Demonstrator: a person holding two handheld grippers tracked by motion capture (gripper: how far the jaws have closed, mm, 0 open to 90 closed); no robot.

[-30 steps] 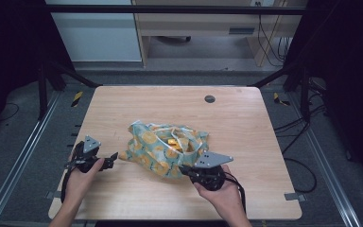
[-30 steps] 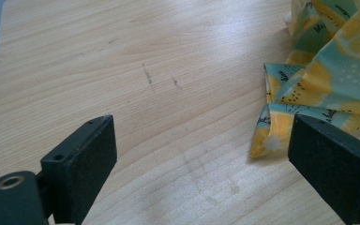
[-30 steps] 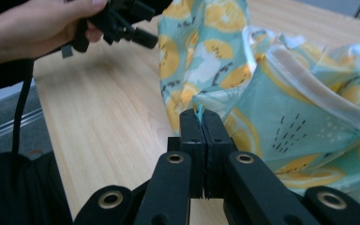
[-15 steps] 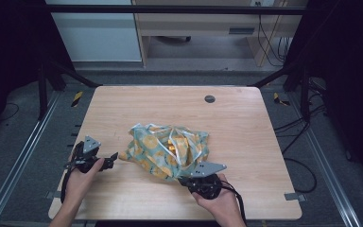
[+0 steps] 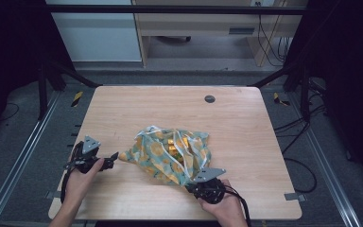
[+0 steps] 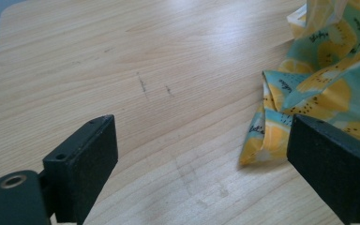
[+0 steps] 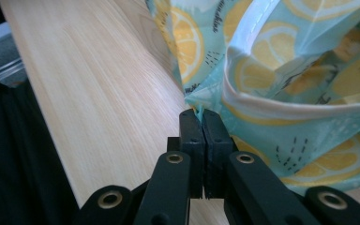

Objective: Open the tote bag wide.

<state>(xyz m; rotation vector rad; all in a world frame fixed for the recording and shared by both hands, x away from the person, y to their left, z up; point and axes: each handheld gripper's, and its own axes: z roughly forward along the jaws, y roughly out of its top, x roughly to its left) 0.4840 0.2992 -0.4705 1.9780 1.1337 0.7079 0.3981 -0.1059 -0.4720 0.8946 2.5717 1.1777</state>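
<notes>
A teal cloth bag with a lemon print [image 5: 172,153] lies crumpled at the middle of the wooden table [image 5: 246,123], with white drawstrings and something orange showing at its mouth. My right gripper [image 5: 192,184] is at the bag's near right corner, its jaws shut on a fold of the bag's edge [image 7: 198,108]. My left gripper [image 5: 115,156] rests at the table's near left, jaws wide open, just short of the bag's left corner [image 6: 267,136]. Nothing sits between its pads [image 6: 82,166].
A small dark round grommet [image 5: 210,99] is set in the table near its far edge. Black frame rails and cables run around the table. Cabinets and a desk stand beyond it.
My right gripper has pulled toward the near edge with the bag's corner, dragging the bag nearer and stretching it. The left gripper has stayed in place, open.
</notes>
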